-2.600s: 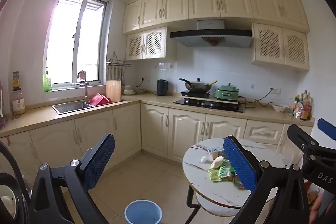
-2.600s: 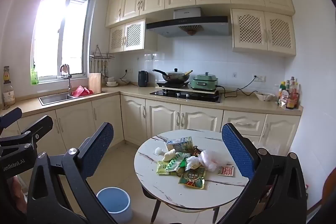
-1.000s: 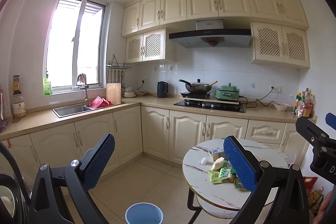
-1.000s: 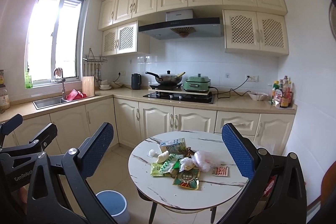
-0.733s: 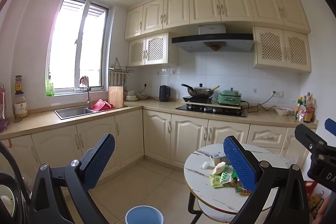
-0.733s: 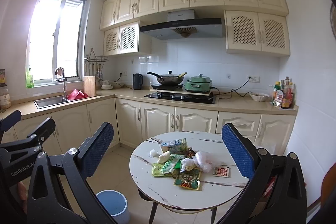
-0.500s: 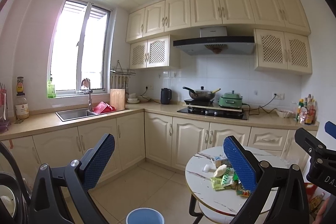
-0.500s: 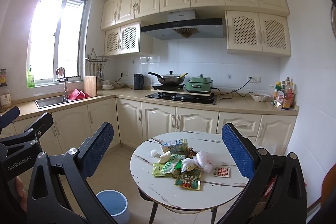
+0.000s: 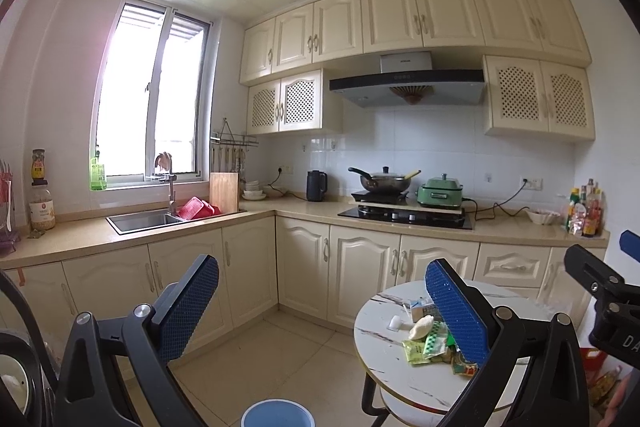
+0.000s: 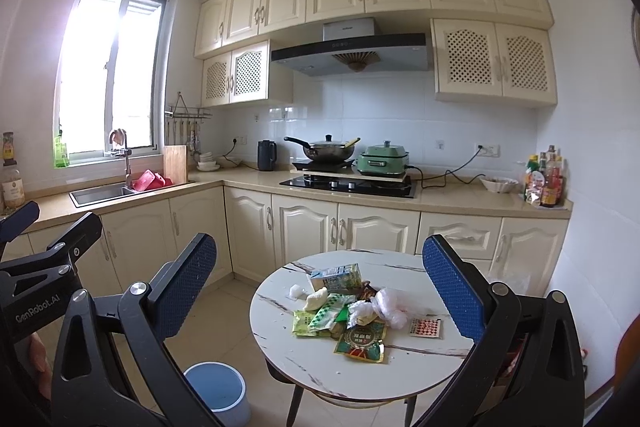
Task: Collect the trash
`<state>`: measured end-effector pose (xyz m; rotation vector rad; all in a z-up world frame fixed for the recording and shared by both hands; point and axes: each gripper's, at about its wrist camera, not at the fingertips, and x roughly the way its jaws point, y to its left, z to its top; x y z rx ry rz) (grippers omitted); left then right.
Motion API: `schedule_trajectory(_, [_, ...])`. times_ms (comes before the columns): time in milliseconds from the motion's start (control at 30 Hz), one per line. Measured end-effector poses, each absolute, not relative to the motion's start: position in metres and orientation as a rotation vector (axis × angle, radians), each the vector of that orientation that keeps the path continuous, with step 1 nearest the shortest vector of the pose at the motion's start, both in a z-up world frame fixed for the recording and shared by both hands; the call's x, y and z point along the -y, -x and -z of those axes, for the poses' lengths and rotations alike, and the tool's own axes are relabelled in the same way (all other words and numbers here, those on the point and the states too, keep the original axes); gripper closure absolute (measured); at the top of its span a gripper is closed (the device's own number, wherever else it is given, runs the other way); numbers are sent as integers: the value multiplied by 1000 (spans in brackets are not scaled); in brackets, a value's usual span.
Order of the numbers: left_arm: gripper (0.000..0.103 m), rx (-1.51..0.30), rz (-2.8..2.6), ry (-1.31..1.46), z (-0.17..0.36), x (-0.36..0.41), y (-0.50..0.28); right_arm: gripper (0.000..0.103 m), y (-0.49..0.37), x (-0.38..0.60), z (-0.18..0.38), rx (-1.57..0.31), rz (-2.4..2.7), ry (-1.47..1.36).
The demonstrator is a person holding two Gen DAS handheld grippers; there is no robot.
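Trash (image 10: 352,311) is fully seen on the desk (image 10: 400,367) only by the right tool (image 10: 320,291); both tools are spread wide, nothing held

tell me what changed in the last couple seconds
Only the cameras tilted up a little: more ceiling shows and the table and bin sit lower in view. Both grippers, left and right, stay open and empty. The trash pile is untouched on the table, and the bin stays on the floor.

"genrobot.ai" stands in white on the black body of the left gripper (image 10: 44,301), seen at the right wrist view's left edge; print on the table's wrappers (image 10: 360,341) is unreadable.
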<state>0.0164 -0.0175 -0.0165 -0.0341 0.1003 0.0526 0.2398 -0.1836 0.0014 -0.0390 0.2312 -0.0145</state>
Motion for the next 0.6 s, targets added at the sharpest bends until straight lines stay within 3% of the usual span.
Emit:
schedule_trajectory(400, [1,-141,-51,30,52,32,-91,0,-271,222,21,-222,70,4])
schedule_trajectory(600, [1,-272,-11,13,88,50,-156,0,-300,267,54,-307,150,-34])
